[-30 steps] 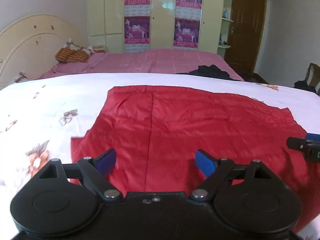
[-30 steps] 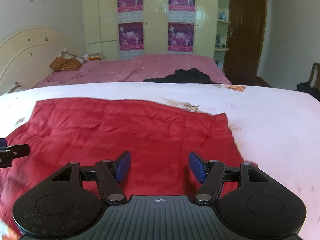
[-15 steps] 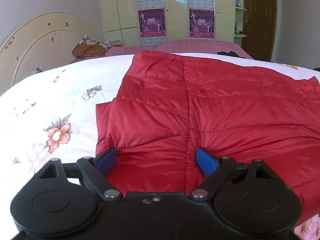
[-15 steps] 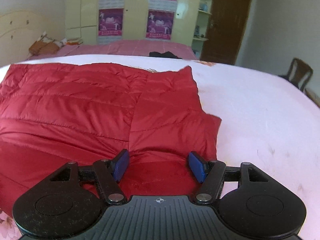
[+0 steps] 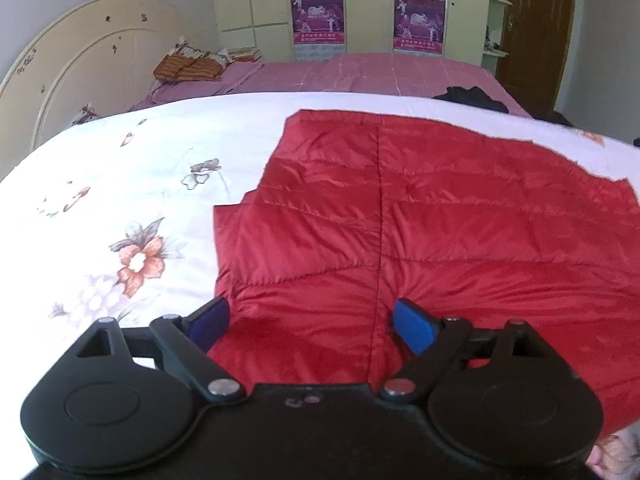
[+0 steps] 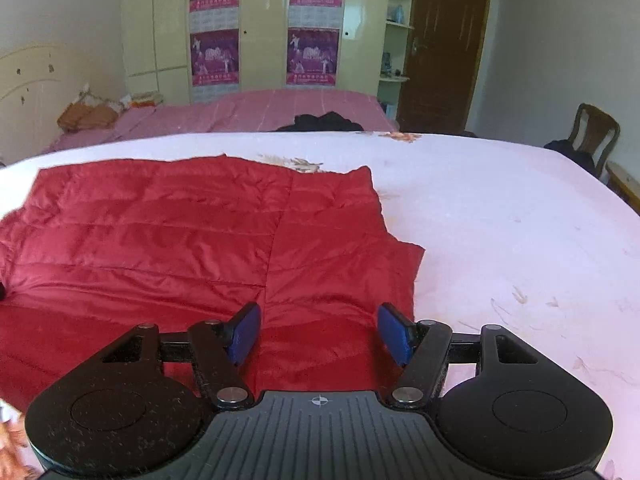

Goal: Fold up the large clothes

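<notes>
On the bed (image 5: 100, 168), both grippers, left (image 5: 310, 326) and right (image 6: 320, 334), hover with jaws spread over the red jacket's (image 5: 420, 220) near edge; next, probably, pinch it for a fold.

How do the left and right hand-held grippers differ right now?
The left hand-held gripper sits at the red jacket's left edge, one finger over the floral sheet; the right hand-held gripper sits near the jacket's right edge, both fingers over red fabric. Both are open and hold nothing.

Right gripper (image 6: 318, 334), blue pads spread apart, above the red quilted garment (image 6: 192, 240) lying flat on floral bedsheet (image 6: 500, 220).
</notes>
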Motion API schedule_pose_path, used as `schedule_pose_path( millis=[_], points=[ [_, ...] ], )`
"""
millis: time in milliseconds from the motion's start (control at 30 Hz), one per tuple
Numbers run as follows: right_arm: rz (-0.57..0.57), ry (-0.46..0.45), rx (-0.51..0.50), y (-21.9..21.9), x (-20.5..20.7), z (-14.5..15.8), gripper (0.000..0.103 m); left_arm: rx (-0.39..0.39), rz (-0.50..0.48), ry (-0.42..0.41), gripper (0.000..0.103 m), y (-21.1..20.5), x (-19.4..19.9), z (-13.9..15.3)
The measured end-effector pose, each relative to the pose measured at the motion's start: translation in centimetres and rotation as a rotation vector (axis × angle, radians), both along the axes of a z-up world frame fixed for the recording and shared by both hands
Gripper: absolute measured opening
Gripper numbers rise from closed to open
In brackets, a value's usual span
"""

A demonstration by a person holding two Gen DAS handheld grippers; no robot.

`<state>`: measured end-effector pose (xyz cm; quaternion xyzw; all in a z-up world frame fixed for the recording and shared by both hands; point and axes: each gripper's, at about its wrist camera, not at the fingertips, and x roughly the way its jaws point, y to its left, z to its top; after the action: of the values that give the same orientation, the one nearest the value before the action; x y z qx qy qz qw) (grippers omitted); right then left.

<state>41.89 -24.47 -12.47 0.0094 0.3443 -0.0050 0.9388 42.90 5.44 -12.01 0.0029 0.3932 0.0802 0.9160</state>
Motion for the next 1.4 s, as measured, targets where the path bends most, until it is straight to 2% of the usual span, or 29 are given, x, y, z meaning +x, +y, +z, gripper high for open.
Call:
schedule_pose_path(
  millis=[233, 300, 333, 400, 467, 600, 733, 800, 833, 867, 900, 967, 1000, 1067, 1233, 1400],
  points=[
    [-0.018, 0.04, 0.107, -1.5, -3.7, 1.0, 0.065, -0.129, 0.008, 0.018, 0.096, 0.9, -3.4, 1.5],
    [-0.041, 0.059, 0.136, -2.3, -4.8, 1.0, 0.084, -0.171, 0.009, 0.029, 0.098, 1.3, -4.6, 1.7],
    [-0.054, 0.064, 0.151, -2.8, -5.4, 1.0, 0.1, -0.203, 0.011, 0.039, 0.099, 1.7, -5.0, 1.6],
    [-0.065, 0.066, 0.166, -3.5, -6.7, 1.1, 0.101, -0.299, 0.035, 0.061, 0.099, 2.9, -6.2, 1.0],
    [-0.067, 0.086, 0.209, -4.2, -7.4, 0.7, 0.101, -0.43, 0.068, 0.083, 0.099, 4.3, -7.3, -0.2],
    [-0.105, 0.148, 0.399, -5.9, -7.4, -1.0, 0.101, -0.617, 0.096, 0.096, 0.098, 5.9, -7.6, -2.9],
    [-0.12, 0.154, 0.553, -6.6, -5.9, -2.3, 0.1, -0.705, 0.13, 0.005, 0.097, 6.9, -6.5, -3.9],
    [-0.142, 0.149, 0.59, -6.6, -4.9, -2.7, 0.1, -0.725, 0.145, -0.023, 0.089, 7.3, -5.8, -4.3],
    [-0.145, 0.138, 0.604, -6.6, -4.6, -2.8, 0.09, -0.726, 0.15, -0.034, 0.082, 7.4, -5.5, -4.4],
    [-0.146, 0.135, 0.604, -6.5, -4.3, -2.9, 0.073, -0.728, 0.156, -0.047, 0.075, 7.6, -5.1, -4.6],
    [-0.159, 0.132, 0.597, -6.5, -3.9, -2.9, 0.068, -0.728, 0.163, -0.056, 0.071, 7.7, -4.8, -4.6],
    [-0.16, 0.13, 0.614, -6.7, -3.3, -3.0, 0.05, -0.739, 0.179, -0.065, 0.059, 8.1, -4.2, -4.9],
    [-0.156, 0.135, 0.623, -6.7, -3.1, -3.0, 0.047, -0.745, 0.184, -0.066, 0.057, 8.1, -4.0, -5.0],
    [-0.142, 0.136, 0.631, -6.6, -3.0, -2.9, 0.032, -0.761, 0.189, -0.063, 0.041, 8.3, -3.7, -5.2],
    [-0.11, 0.122, 0.59, -6.1, -3.2, -2.1, 0.021, -0.753, 0.196, -0.073, 0.021, 7.9, -4.3, -4.5],
    [-0.078, 0.113, 0.58, -6.8, -5.9, -0.1, 0.019, -0.728, 0.162, -0.069, 0.017, 7.9, -7.1, -2.6]
  ],
)
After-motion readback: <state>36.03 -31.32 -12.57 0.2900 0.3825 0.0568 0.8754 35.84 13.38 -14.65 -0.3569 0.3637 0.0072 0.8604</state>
